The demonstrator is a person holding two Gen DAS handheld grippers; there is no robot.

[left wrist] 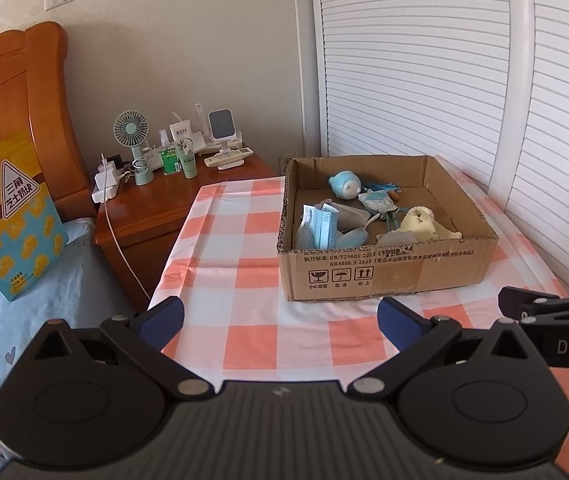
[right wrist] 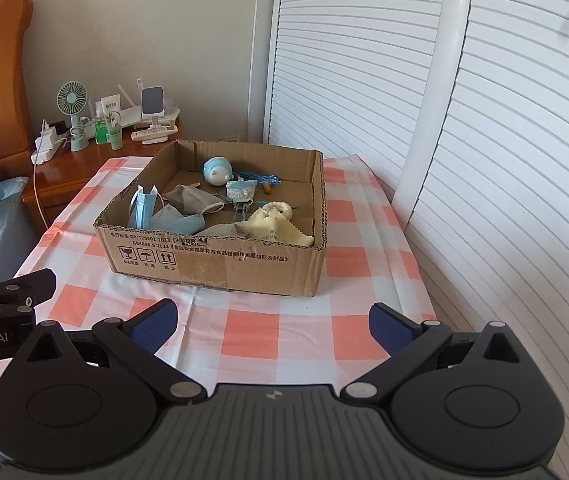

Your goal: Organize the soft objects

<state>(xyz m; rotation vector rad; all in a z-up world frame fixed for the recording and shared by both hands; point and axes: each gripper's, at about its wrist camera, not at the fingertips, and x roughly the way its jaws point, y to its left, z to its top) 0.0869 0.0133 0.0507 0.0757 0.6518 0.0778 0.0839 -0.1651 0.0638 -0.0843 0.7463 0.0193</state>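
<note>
Left wrist view looks along a table covered in an orange-and-white checked cloth toward an open cardboard box standing on its far right part, close to a white louvred door. The left gripper hovers over the near end of the cloth, its blue-padded fingers spread wide with nothing between them. The right gripper is likewise wide open and empty, held just beside the left one, well short of the box.

Inside the box the soft things lie loose. Blue surgical masks are piled in the near left corner, with a grey mask lying against them on their right. A pale yellow cloth lies in the near right part, with a cream ruffled piece just behind it (what it is I cannot tell). A small patterned pouch sits near the middle with cords trailing from it, and a round light-blue toy rests toward the far wall, with a blue tassel to its right.

Left of the table stands a wooden nightstand carrying a mint desk fan, a green bottle, a remote control and a white power strip. Further left are a wooden headboard and a yellow-and-blue snack bag propped on the bed.
</note>
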